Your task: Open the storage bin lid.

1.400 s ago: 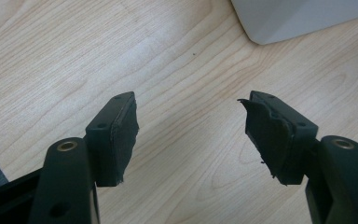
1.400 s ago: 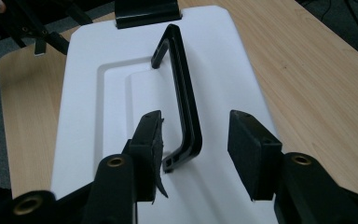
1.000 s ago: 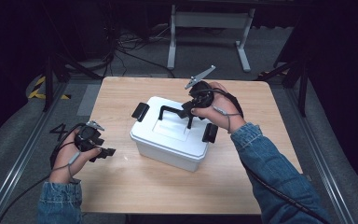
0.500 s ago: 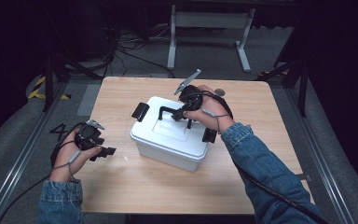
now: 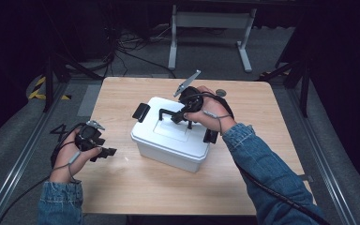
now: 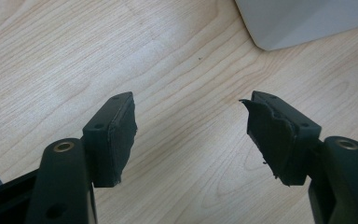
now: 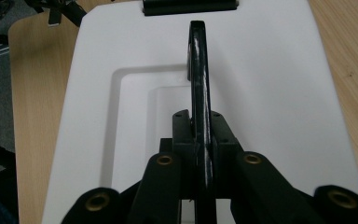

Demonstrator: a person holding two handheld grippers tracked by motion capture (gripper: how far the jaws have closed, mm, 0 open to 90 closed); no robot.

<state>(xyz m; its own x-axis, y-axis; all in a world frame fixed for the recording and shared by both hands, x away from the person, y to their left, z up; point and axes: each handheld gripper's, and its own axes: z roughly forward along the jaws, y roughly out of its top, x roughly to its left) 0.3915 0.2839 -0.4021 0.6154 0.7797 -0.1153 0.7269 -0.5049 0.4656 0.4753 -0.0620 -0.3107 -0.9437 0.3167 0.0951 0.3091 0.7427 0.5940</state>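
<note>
Closest to the person, two blue denim sleeves (image 5: 60, 202) come in over the near edge of the wooden counter (image 5: 136, 187). The left gripper (image 5: 104, 152) sits low over the near left part of the counter. Its jaws are spread wide apart with nothing between them, just bare wood under them in the left gripper view. A rounded corner of the white box (image 6: 303, 21) shows just past them, a little way off and not touching.

The white box (image 5: 168, 149) stands in the middle of the counter, turned a bit so one corner points toward the person. It has a flat white lid (image 7: 261, 84) with a sunken square in the middle. A black handle (image 7: 199, 79) stands up on the lid. The right gripper (image 5: 180, 117) is over the lid, and its jaws have just been closing. In the right gripper view they are clenched on the black handle, one pad on each side of it. The right hand (image 5: 211, 115) covers the far right part of the lid.

A black latch (image 5: 141, 112) sits on the left end of the box. Another black latch (image 5: 210, 136) sits at the right end, partly hidden by the right wrist.

A small round grey thing (image 5: 221, 93) lies on the counter behind the right hand. Past the counter, a grey metal stand (image 5: 211, 21) and dark cables (image 5: 126, 44) are on the floor.
</note>
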